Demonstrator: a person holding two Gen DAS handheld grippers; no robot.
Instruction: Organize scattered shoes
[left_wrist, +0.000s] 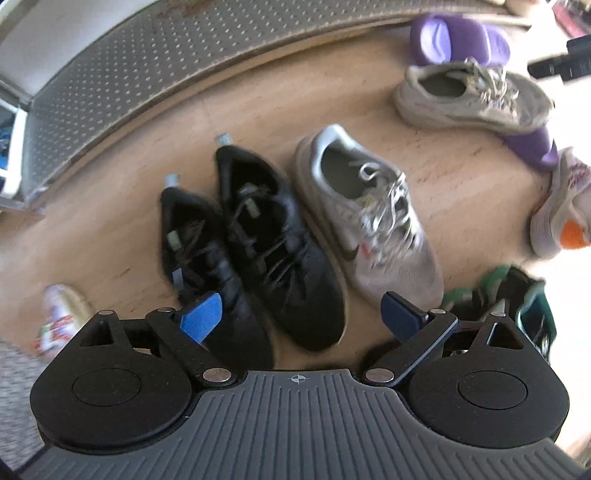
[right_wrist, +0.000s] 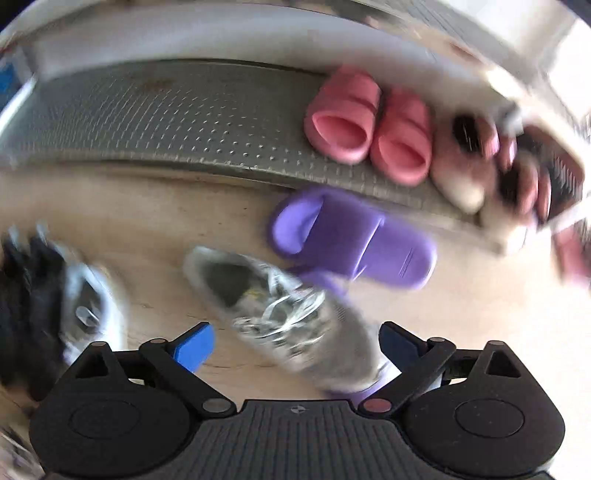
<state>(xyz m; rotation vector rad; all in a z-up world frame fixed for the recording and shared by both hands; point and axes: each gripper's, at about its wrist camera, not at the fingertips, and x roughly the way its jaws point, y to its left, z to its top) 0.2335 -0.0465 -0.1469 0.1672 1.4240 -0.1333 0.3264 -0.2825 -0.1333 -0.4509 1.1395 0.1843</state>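
Two black sneakers (left_wrist: 255, 251) sit paired, pink slides (right_wrist: 369, 125) are shelved, but grey sneakers (right_wrist: 280, 314), purple slides (right_wrist: 351, 240) remain scattered; my left gripper (left_wrist: 303, 314) and right gripper (right_wrist: 295, 347) gape wide, empty.

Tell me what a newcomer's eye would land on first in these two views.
In the left wrist view, a pair of black sneakers lies side by side mid-floor with a grey sneaker beside it, under the open left gripper. In the right wrist view, two pink slides sit on the perforated metal shelf, and a purple slide lies on the floor just below, behind another grey sneaker.
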